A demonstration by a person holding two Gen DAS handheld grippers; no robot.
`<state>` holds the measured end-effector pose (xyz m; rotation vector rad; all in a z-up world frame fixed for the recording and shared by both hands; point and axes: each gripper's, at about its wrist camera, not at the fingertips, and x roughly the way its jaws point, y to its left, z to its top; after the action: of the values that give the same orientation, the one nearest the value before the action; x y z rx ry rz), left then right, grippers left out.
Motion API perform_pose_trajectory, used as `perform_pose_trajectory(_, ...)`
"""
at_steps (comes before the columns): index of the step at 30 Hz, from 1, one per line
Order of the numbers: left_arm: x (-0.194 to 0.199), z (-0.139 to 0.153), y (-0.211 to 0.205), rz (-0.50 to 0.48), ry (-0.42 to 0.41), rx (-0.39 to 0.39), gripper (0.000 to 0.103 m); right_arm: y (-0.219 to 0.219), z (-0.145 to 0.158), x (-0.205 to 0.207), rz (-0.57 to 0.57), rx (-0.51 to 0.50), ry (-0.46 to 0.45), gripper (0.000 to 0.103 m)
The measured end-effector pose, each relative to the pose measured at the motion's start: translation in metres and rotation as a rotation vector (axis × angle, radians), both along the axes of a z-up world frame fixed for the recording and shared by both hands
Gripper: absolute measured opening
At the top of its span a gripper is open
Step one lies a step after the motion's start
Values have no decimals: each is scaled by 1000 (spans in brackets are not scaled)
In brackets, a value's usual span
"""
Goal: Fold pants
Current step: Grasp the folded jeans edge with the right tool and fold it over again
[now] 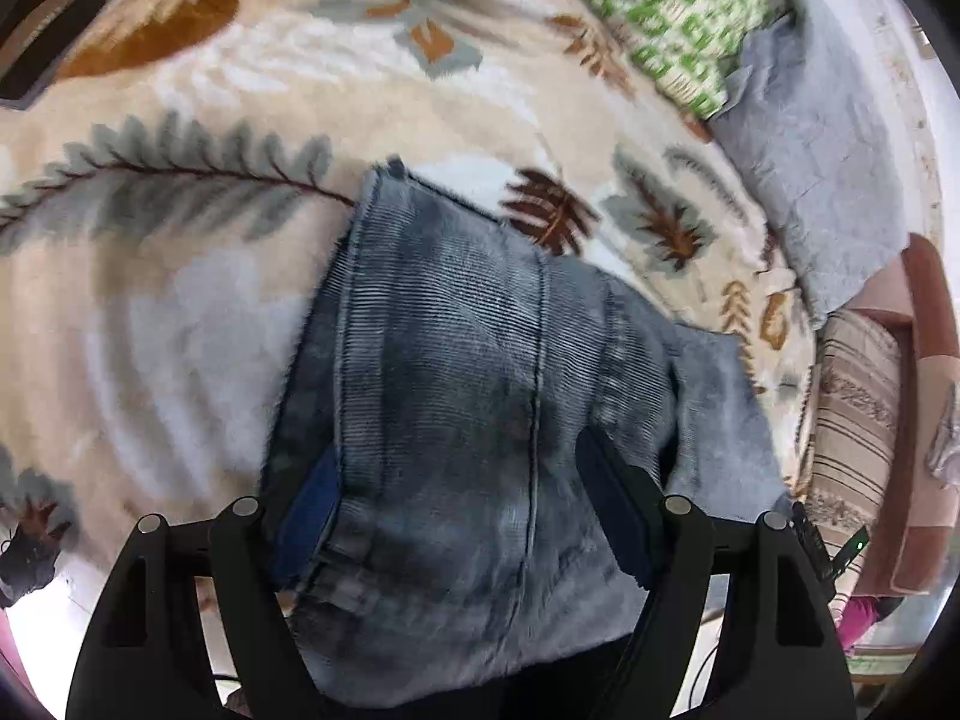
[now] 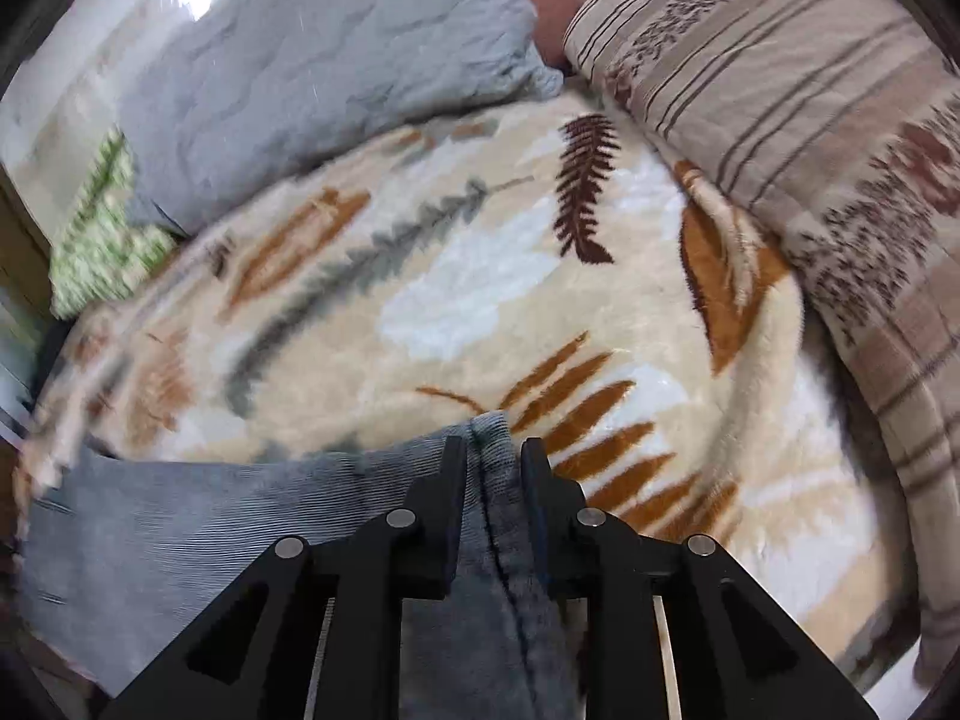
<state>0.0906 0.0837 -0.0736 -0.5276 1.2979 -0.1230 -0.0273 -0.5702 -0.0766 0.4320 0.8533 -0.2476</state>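
A cream plush blanket printed with brown, orange and grey leaves (image 2: 540,276) is seen covering the bed, with a grey pillow (image 2: 336,60) at eleven o'clock and a beige striped quilt (image 2: 780,90) at two o'clock in the right wrist view. The washed blue-grey corduroy pants (image 1: 444,372) are laid across it, already doubled into a thick stack; at least one further fold is judged to be left. The left gripper (image 1: 456,516) is spread wide around the stack, its pads beside the cloth. The right gripper (image 2: 493,456) is set narrow, a seam edge lying between parted jaws, apparently released. No writing or label can be read.
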Motion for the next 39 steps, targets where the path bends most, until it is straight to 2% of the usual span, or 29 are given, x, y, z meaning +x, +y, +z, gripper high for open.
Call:
perform_pose_trajectory(1,-7,8,5,-4,-21,-5,78,3,6,-8,3,15,-23,29)
perform_pose_trajectory(3,-30,24,15,-14,-62,-34,78,15,22,-38,17,69,-85,47)
perform_pose_trajectory(6,-61,33,24,-41,-81,-112,78,39,26,-73,33,147,-119,59)
perform_pose_trajectory(8,-84,30,26,-57,-83,-167,81,57,19,-87,43,212,-112,59)
perform_pose_trajectory(12,-99,12,17,-79,-34,-260,81,98,0,-95,99,350,-70,59)
perform_pose_trajectory(15,-96,1,10,-82,-21,-254,81,146,-10,-86,207,462,-32,59)
perform_pose_trajectory(17,-89,-8,10,-63,1,-268,81,173,-15,-81,260,520,-14,59)
perform_pose_trajectory(19,-83,-13,9,-51,14,-288,81,211,-24,-69,345,619,28,59)
perform_pose_trajectory(22,-76,-14,8,-47,9,-284,81,250,-32,-57,419,689,65,59)
perform_pose_trajectory(27,-66,-17,7,-35,10,-283,81,301,-54,-32,469,832,148,59)
perform_pose_trajectory(29,-63,-19,5,-35,14,-271,81,313,-60,-29,468,837,156,59)
perform_pose_trajectory(32,-58,-21,4,-34,20,-257,77,317,-68,-23,425,901,131,59)
perform_pose_trajectory(33,-57,-20,4,-32,19,-246,67,317,-74,-21,392,906,151,58)
perform_pose_trajectory(34,-56,-19,4,-30,18,-230,52,317,-78,-20,370,915,158,55)
perform_pose_trajectory(35,-54,-15,4,-30,15,-216,43,315,-77,-20,356,903,143,39)
perform_pose_trajectory(36,-54,-12,6,-29,8,-209,32,314,-74,-21,361,892,123,7)
perform_pose_trajectory(37,-55,-8,7,-29,-2,-207,26,313,-67,-22,371,879,98,6)
perform_pose_trajectory(39,-61,-4,10,-34,-21,-186,25,315,-54,-26,399,834,69,5)
